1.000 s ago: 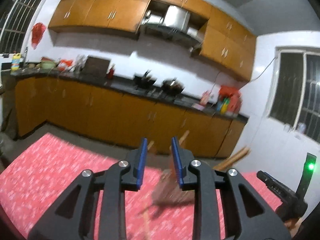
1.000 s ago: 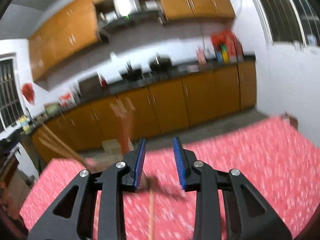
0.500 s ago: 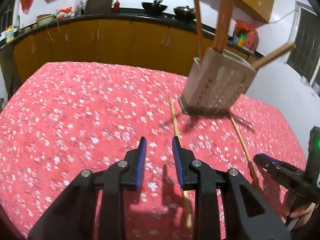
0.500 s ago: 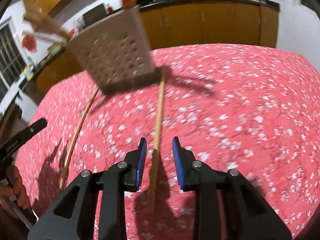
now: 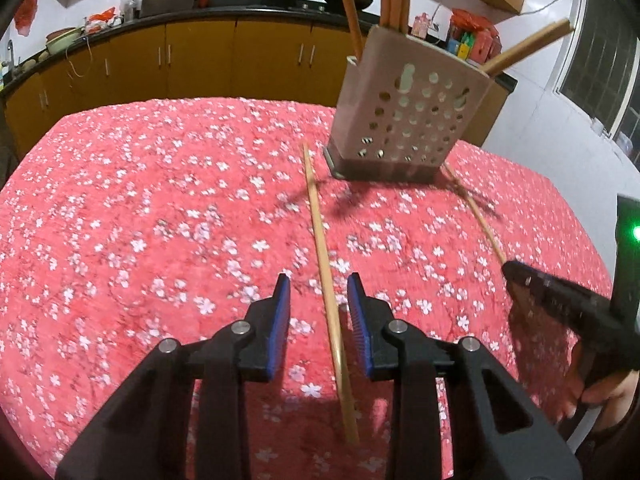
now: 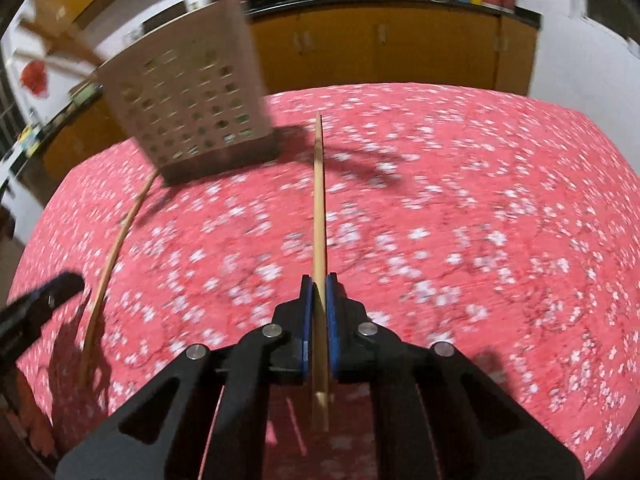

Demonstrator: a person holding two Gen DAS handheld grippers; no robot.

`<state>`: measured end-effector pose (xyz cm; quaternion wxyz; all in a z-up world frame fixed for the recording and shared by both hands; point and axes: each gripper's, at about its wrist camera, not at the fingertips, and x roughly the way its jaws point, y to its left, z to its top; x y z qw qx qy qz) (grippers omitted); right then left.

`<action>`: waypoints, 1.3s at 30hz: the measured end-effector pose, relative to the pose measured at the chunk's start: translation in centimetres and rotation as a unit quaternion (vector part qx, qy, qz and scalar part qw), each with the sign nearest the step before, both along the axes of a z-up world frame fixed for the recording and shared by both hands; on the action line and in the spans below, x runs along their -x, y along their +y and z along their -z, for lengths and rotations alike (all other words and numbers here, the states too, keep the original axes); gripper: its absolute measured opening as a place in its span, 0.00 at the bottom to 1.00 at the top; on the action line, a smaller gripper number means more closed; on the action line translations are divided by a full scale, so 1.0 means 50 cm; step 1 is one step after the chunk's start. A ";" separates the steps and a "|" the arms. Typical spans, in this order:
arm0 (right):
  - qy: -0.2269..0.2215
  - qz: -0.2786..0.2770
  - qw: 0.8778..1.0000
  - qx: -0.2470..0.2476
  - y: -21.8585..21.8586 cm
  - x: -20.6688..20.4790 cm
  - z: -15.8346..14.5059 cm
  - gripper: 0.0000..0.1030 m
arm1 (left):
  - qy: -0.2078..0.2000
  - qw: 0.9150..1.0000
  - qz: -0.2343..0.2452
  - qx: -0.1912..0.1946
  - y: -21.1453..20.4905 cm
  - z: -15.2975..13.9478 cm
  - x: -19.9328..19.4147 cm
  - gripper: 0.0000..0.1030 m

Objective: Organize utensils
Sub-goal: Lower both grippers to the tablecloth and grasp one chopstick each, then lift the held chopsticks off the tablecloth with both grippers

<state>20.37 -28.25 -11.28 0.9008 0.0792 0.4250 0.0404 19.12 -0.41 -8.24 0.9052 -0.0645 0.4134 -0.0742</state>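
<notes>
A perforated grey utensil holder (image 5: 404, 116) stands on the red flowered tablecloth with several wooden sticks in it; it also shows in the right wrist view (image 6: 192, 104). Two wooden chopsticks lie on the cloth. My left gripper (image 5: 318, 300) is open, its fingers either side of one chopstick (image 5: 324, 256). My right gripper (image 6: 319, 300) is shut on the other chopstick (image 6: 319, 208). In the right wrist view the first chopstick (image 6: 116, 248) lies at the left, by the left gripper's fingertip (image 6: 48, 296). The right gripper's fingertip (image 5: 532, 280) shows at the right in the left wrist view.
The red tablecloth (image 5: 140, 220) covers the whole table. Orange kitchen cabinets (image 5: 200, 56) with a black counter, woks and bottles run along the back wall. A window (image 5: 600, 48) is at the right.
Both grippers dropped toward the table and moved in over the chopsticks. The right gripper closed on its chopstick. The left gripper now straddles its chopstick, still open.
</notes>
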 end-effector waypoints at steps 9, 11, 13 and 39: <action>-0.002 0.007 1.000 -0.002 -0.020 0.003 -0.001 0.07 | 0.015 0.999 0.011 -0.043 -0.031 0.028 -0.001 0.17; -0.002 0.006 1.000 -0.003 -0.019 0.001 0.000 0.08 | 0.014 0.998 0.008 -0.057 -0.032 0.031 -0.005 0.09; -0.002 0.005 1.000 -0.004 -0.016 -0.005 0.001 0.08 | 0.015 0.998 0.003 -0.056 -0.025 0.031 -0.012 0.08; -0.014 -0.002 1.000 0.021 0.005 -0.043 0.013 0.08 | 0.016 0.997 -0.062 -0.052 0.072 0.025 -0.059 0.09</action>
